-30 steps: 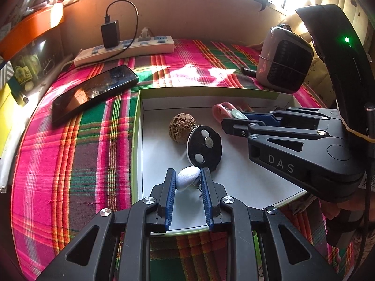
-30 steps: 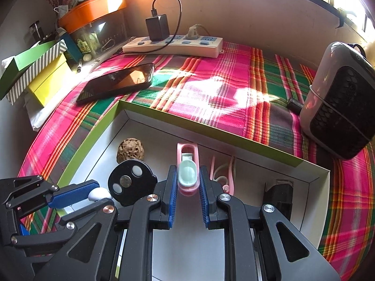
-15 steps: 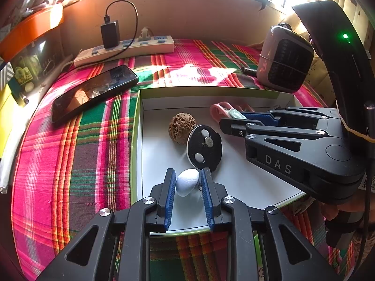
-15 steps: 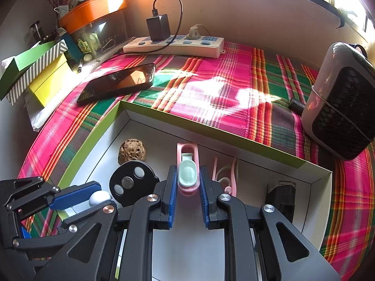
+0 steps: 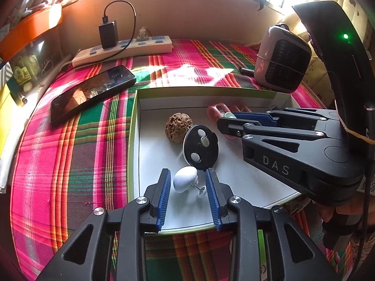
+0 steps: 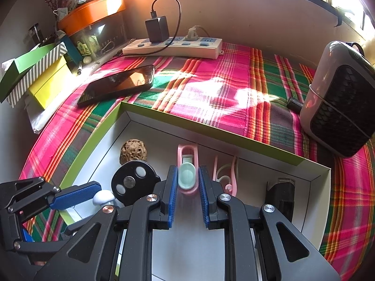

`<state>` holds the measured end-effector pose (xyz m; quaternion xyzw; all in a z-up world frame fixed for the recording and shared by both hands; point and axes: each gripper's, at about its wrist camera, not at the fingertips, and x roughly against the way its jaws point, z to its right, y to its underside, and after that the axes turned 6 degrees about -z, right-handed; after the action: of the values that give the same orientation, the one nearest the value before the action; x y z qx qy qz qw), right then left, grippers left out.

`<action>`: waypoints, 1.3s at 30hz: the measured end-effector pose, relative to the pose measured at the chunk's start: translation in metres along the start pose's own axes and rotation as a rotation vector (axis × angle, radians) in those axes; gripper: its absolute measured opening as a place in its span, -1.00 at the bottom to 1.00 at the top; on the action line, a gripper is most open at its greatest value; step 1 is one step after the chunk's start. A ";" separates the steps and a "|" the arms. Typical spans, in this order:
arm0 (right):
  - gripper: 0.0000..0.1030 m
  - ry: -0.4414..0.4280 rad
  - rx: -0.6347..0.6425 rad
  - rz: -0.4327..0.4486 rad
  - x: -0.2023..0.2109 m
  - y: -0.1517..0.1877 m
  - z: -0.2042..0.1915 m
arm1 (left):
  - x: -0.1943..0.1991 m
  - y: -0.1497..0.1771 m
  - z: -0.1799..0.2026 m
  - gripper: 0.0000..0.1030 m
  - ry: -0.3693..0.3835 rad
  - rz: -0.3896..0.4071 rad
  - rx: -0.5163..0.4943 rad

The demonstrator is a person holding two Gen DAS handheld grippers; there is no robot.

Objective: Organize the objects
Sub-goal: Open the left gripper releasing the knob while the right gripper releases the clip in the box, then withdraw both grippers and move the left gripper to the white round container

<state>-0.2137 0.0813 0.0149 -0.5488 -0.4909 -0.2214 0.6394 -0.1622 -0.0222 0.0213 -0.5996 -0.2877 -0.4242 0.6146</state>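
A white tray (image 5: 133, 140) with a green rim lies on the plaid cloth. Inside it, a small white mushroom-shaped piece (image 5: 185, 179) rests on the floor between the pads of my left gripper (image 5: 187, 171). Those jaws are opening, with a gap on each side of the piece. My right gripper (image 6: 188, 168) has its pads against a pink clip with a mint insert (image 6: 187, 175), and its jaws are just starting to open. A walnut (image 5: 177, 128) and a black disc with white dots (image 5: 201, 147) sit between the two grippers.
The tray also holds a thin pink hook (image 6: 226, 173) and a black block (image 6: 280, 194). Behind it on the cloth are a phone (image 5: 91, 91), a power strip (image 5: 121, 51) and a small grey heater (image 5: 281, 58). Boxes (image 6: 46, 82) are stacked at the left.
My left jaws have parted and let go of the white piece, which now lies between them on the tray floor. The right gripper stays around the pink clip. Neither hand has moved.
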 end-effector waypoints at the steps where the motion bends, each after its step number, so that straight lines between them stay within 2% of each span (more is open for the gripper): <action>1: -0.53 -0.001 -0.003 0.003 0.001 0.000 0.000 | 0.000 0.000 0.000 -0.40 0.001 0.000 0.001; 9: -0.39 -0.003 -0.013 0.020 0.011 0.003 -0.001 | 0.005 0.001 -0.002 -0.28 -0.003 0.008 0.008; 20: -0.37 0.006 -0.034 0.078 0.043 0.019 -0.001 | 0.027 0.011 0.000 -0.27 0.002 0.049 0.006; 39: -0.32 0.027 -0.061 0.166 0.094 0.081 -0.004 | 0.062 0.051 0.002 -0.26 0.056 0.090 0.022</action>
<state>-0.1060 0.1256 0.0579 -0.6038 -0.4282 -0.1898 0.6451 -0.0881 -0.0350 0.0500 -0.5929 -0.2477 -0.4096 0.6476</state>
